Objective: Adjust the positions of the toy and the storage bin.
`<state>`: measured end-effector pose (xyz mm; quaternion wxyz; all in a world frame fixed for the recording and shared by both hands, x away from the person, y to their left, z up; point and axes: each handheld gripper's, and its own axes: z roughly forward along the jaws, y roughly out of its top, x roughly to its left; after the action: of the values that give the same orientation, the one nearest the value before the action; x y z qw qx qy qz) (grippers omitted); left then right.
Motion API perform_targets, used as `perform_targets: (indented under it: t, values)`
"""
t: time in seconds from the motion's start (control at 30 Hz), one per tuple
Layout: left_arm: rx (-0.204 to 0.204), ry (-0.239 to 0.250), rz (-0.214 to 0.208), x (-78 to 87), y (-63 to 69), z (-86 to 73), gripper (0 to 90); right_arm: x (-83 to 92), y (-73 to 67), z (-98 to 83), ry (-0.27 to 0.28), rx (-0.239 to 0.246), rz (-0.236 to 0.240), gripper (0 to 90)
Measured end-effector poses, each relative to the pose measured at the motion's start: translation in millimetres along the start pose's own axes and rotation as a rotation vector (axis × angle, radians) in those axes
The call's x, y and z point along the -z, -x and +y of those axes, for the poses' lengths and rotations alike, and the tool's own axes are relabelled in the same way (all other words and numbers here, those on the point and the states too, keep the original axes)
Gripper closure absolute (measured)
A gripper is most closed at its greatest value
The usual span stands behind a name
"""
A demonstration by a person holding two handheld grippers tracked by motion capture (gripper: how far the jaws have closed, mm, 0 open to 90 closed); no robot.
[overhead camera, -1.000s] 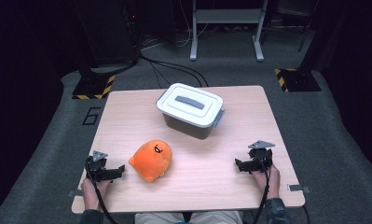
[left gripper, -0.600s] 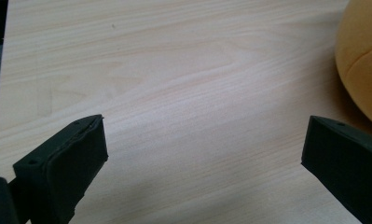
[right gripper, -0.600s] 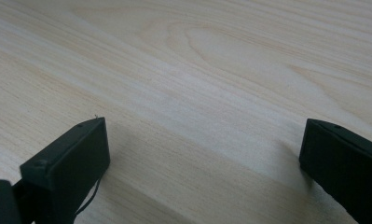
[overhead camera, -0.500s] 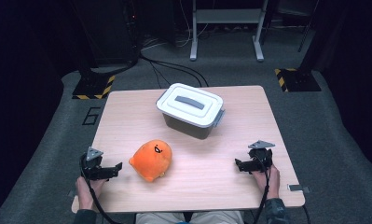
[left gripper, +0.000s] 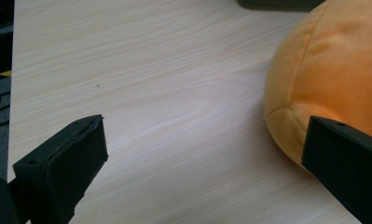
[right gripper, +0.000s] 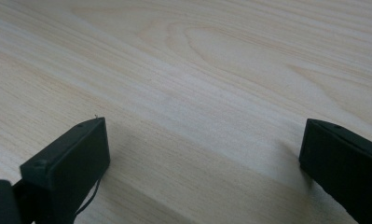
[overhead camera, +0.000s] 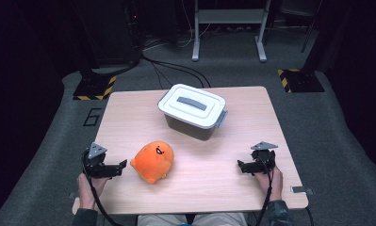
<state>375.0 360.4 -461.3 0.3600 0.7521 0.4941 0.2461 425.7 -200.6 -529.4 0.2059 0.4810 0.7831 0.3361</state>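
A light wooden table (overhead camera: 129, 113) is set on grey carpet in a dark room, with black cables trailing across the floor behind it and the legs of a grey metal stand (overhead camera: 228, 28) seen at the back. Yellow-and-black striped tape marks (overhead camera: 97, 87) are laid on the carpet off the table's far corners.

At the near left edge of the table, the left gripper (overhead camera: 121, 167) is held low in a hand (overhead camera: 87, 186), its jaws pointed toward the table's middle. In the left gripper view its jaws are spread wide, with bare wood between them and nothing gripped. Just beside it, to its right, an orange plush toy (overhead camera: 153, 160) lies on the table, a small dark face showing on top. In the left gripper view the rounded side of the toy is seen close behind the right-hand jaw; whether jaw and plush touch cannot be told.

Farther back, near the centre, a grey storage box (overhead camera: 193, 123) with a closed white lid (overhead camera: 192, 104) and a grey handle is placed, well apart from the toy.

At the near right, the right gripper (overhead camera: 240, 166) is held by the other hand (overhead camera: 269, 179), facing inward. Its jaws are likewise wide apart over bare wood, with nothing gripped.
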Motion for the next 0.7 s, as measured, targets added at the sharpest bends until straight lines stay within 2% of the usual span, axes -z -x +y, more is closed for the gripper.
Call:
perform_targets:
  t: [0.13,0.33,0.63,0.7]
  values:
    - [-0.018,0.016,-0.008,2.1,5.8,5.5,0.0,0.3,-0.3,0.0,-0.003,-0.002,-0.002,1.0]
    - [-0.039,0.03,-0.056,-0.1,14.4,16.6,0.0,0.4,-0.5,-0.1,-0.004,-0.004,-0.003,1.0]
    - [-0.096,0.024,-0.132,-6.0,39.3,25.7,0.0,0.4,-0.4,-0.1,-0.003,0.0,-0.005,1.1]
    - [-0.125,0.017,-0.156,-8.8,47.4,28.2,0.0,0.4,-0.5,-0.1,-0.003,-0.001,-0.006,1.1]
